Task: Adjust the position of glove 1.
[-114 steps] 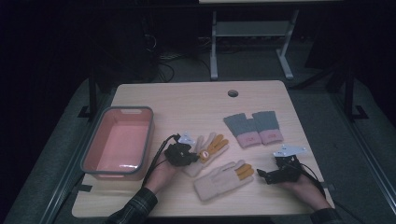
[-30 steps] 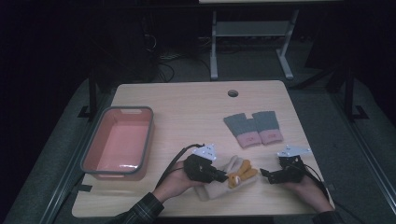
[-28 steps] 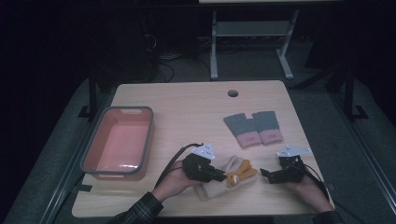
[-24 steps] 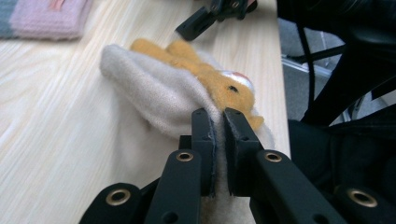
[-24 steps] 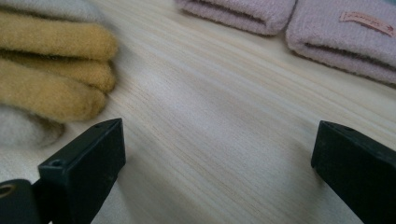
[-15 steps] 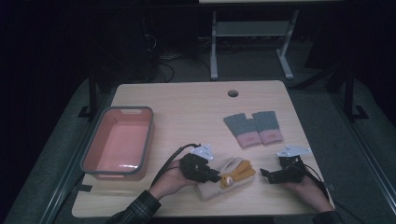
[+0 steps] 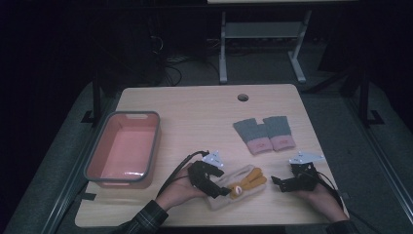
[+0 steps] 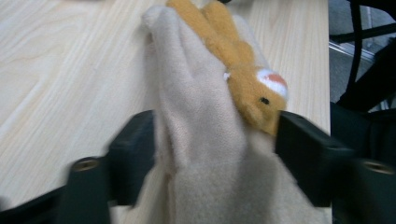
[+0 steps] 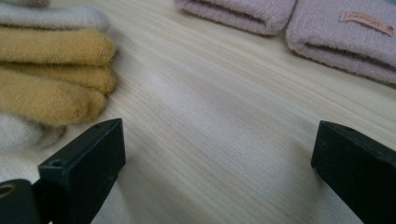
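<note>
Wooden table (image 7: 195, 112), seen from above, bearing from largest to smallest: a pink bin (image 7: 124, 148) with a grey rim at the left edge; a pair of cream gloves (image 7: 234, 187) with orange fingers, stacked near the front edge at centre; a pair of grey mitts (image 7: 265, 134) with pink cuffs, well apart toward the right rear. The left gripper (image 7: 221, 191) rests over the gloves — its jaws have just been opening and now stand apart on either side of the top glove (image 8: 205, 121), whether touching it cannot be told. The right gripper (image 7: 276, 183) lies just right of the gloves, jaws wide over bare wood — nothing between them.
</note>
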### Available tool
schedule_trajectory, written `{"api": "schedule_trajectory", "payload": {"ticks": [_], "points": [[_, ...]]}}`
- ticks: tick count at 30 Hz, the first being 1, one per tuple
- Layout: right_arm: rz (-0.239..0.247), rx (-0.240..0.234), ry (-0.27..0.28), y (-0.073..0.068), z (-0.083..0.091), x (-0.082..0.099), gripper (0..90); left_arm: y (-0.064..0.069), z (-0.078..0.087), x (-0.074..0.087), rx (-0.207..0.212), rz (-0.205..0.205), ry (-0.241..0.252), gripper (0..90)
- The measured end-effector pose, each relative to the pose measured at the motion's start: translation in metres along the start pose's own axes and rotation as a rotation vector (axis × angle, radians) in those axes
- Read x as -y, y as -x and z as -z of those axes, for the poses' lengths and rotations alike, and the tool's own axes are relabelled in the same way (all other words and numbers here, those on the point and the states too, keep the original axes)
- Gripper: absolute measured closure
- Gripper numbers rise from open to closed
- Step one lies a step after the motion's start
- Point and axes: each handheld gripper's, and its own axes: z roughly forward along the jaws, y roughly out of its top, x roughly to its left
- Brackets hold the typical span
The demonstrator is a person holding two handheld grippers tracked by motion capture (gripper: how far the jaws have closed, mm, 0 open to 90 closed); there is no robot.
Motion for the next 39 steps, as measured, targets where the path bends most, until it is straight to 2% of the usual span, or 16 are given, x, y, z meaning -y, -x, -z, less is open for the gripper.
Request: {"api": "schedule_trajectory", "payload": {"ticks": [1, 2, 3, 7, 11, 12, 13, 15, 20, 28, 33, 36, 39], "points": [[0.0, 0.0, 0.0, 0.0, 0.0, 0.0, 2.6, 0.002, 0.001, 0.0, -0.01, 0.011, -0.002, 21.4], [0.0, 0.0, 0.0, 0.0, 0.0, 0.0, 2.6, 0.006, 0.004, -0.001, -0.019, 0.018, -0.01, 15.3], [0.0, 0.0, 0.0, 0.0, 0.0, 0.0, 2.6, 0.006, 0.004, -0.001, -0.019, 0.018, -0.01, 14.1], [0.0, 0.0, -0.001, 0.0, 0.0, 0.0, 2.6, 0.015, 0.004, 0.0, -0.05, 0.018, -0.008, 12.7], [0.0, 0.0, 0.0, 0.0, 0.0, 0.0, 2.6, 0.02, -0.004, -0.001, -0.086, -0.001, -0.034, 12.1], [-0.001, 0.0, -0.001, 0.0, 0.0, 0.0, 2.6, 0.02, -0.007, -0.001, -0.092, 0.005, -0.033, 12.1], [-0.001, 0.0, 0.0, 0.0, 0.0, 0.0, 2.6, 0.021, -0.01, 0.0, -0.091, 0.012, -0.032, 12.1], [-0.001, 0.0, -0.001, 0.0, 0.0, 0.0, 2.6, 0.02, -0.018, 0.002, -0.087, -0.002, -0.046, 12.1], [0.0, 0.0, -0.001, 0.0, 0.0, 0.0, 2.6, 0.018, -0.024, 0.005, -0.082, -0.012, -0.07, 12.1], [0.0, 0.0, 0.0, 0.0, 0.0, 0.0, 2.6, 0.013, -0.037, 0.01, -0.053, 0.013, -0.089, 12.1], [0.0, 0.0, 0.0, 0.0, 0.0, 0.0, 2.6, 0.014, -0.038, 0.011, -0.062, -0.011, -0.078, 12.2], [-0.001, 0.0, 0.0, 0.0, 0.0, 0.0, 2.6, 0.017, -0.039, 0.012, -0.087, -0.046, -0.086, 13.3], [-0.001, 0.0, 0.0, 0.0, 0.0, 0.0, 2.6, 0.02, -0.039, 0.012, -0.126, -0.102, -0.108, 16.7]]}}
